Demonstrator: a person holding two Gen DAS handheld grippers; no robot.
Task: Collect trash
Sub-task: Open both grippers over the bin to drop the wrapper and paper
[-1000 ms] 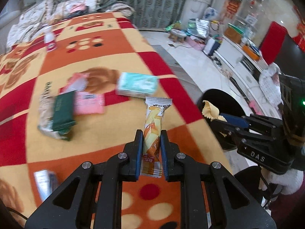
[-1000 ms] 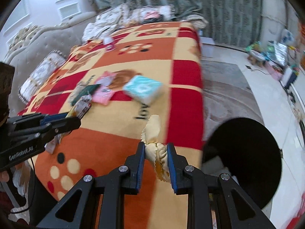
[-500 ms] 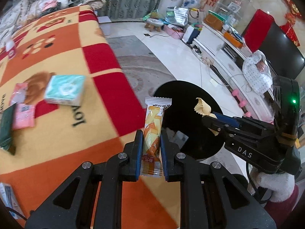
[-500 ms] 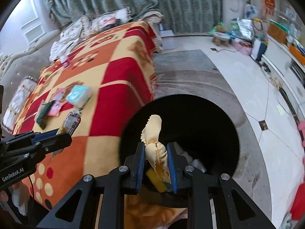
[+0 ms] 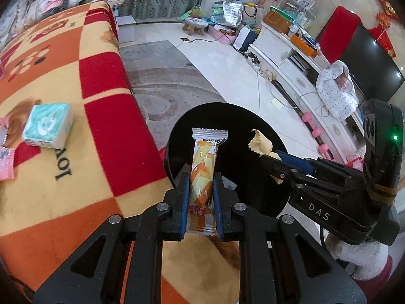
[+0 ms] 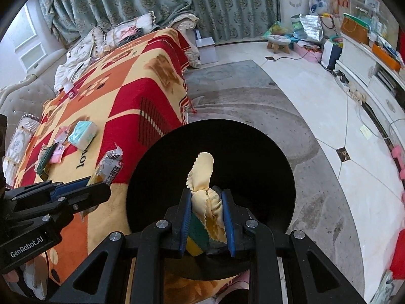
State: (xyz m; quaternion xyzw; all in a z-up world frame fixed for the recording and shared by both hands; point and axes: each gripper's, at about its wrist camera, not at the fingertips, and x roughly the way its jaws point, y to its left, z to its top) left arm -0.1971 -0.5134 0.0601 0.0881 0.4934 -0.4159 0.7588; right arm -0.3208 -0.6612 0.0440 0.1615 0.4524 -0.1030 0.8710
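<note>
Gripping an orange snack wrapper [image 5: 202, 172] upright, the left claw [image 5: 201, 197] sits over the near rim of the black bin [image 5: 253, 124]. Right claw [image 6: 206, 215] clenched on a crumpled yellow wrapper [image 6: 202, 174], directly above the bin mouth. Bin interior dark; contents under the right claw partly hidden, a green-yellow scrap [image 6: 196, 238] only.

Bin [image 6: 253, 157] interior reads solid black; contents beneath the cloth [image 6: 205, 174] cannot be told. Bin's near rim is hidden behind the right gripper [image 6: 206, 215].
</note>
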